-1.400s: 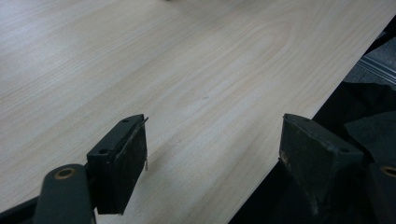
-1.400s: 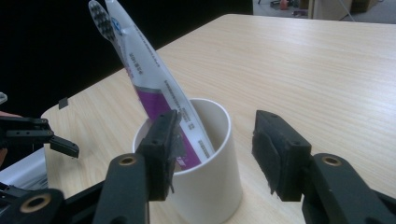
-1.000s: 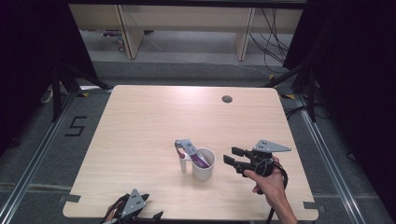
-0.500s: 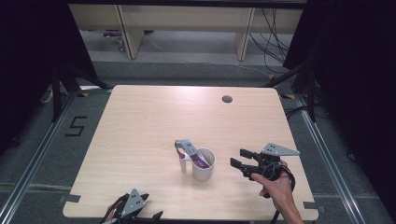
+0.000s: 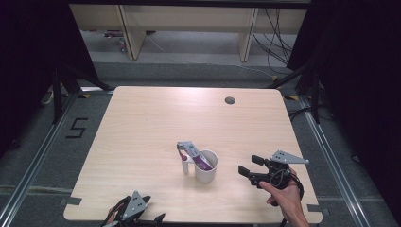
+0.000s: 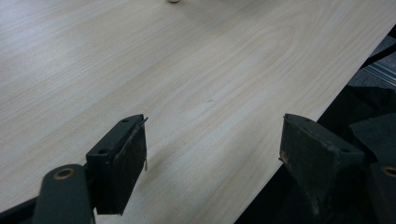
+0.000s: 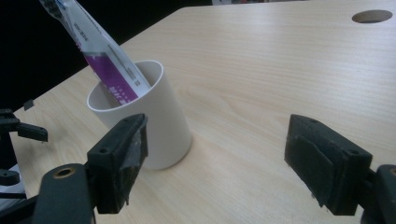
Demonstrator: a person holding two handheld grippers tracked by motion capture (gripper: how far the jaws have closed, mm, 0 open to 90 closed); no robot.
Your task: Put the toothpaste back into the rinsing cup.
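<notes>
Right claw (image 7: 215, 163) gapes wide, empty, beside the white cup (image 7: 154, 126).

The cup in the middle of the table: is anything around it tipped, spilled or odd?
Nothing spilled. The white cup stands upright on the table. The purple tube leans in it, sticking out over the rim. A small white upright thing stands beside it; I cannot tell what it is.

The purple-and-white tube (image 7: 100, 56) is cut off at the top edge of the right gripper view, its lower end hidden inside the white cup (image 7: 154, 126), and its printed text is too blurred to read.
</notes>
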